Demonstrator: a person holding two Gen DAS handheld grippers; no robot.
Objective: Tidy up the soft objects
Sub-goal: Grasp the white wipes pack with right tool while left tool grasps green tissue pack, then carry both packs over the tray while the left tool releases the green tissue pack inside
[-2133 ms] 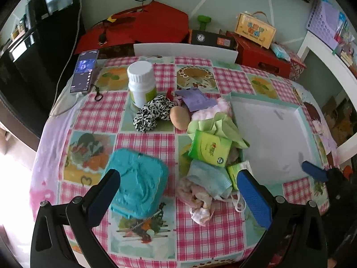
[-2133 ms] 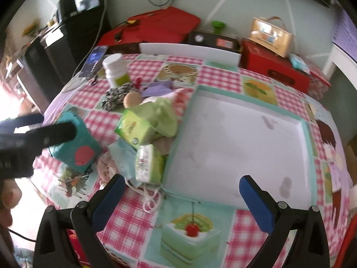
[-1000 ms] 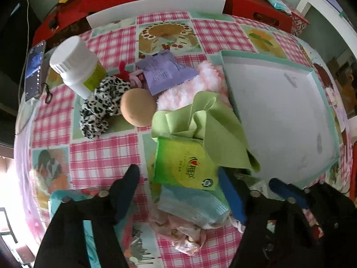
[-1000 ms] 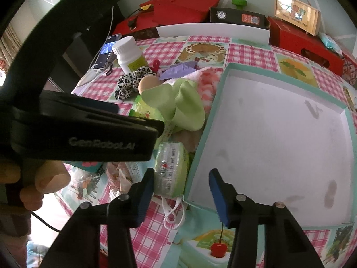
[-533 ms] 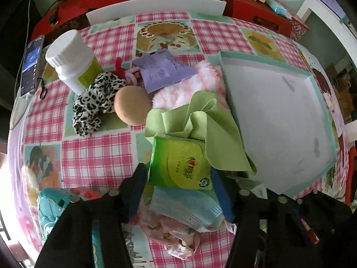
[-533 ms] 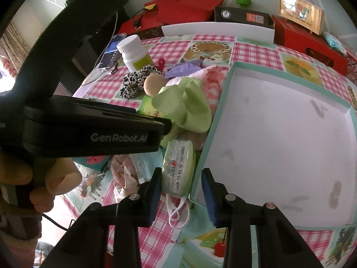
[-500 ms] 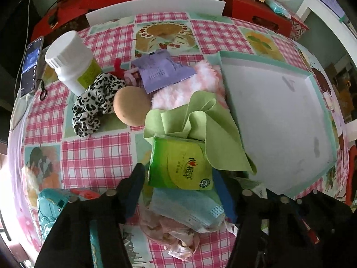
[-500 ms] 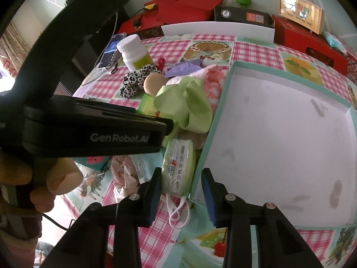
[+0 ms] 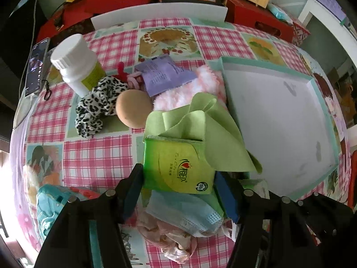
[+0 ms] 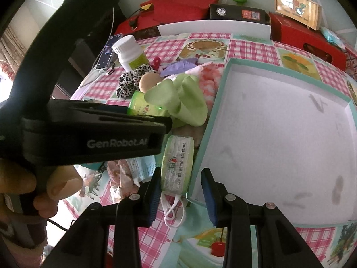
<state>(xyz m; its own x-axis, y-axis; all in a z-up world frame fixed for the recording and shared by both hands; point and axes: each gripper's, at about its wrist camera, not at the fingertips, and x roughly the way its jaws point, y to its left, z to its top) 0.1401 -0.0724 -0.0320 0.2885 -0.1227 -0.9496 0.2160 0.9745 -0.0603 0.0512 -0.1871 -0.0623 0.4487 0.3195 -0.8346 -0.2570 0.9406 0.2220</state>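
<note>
The left gripper point(image 9: 178, 192) clasps a green tissue pack point(image 9: 178, 165) atop the pile beside the tray point(image 9: 321, 102). The right gripper point(image 10: 180, 195) is closing around a smaller tissue pack point(image 10: 177, 163), its right pad seemingly short of contact. Both look light and squashy, best pinched across their flat sides.

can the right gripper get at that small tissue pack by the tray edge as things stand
Probably yes. The right gripper is closing with the small tissue pack between its fingers, nothing lying over the pack. The tray wall sits close on one side and could crowd that finger.
</note>
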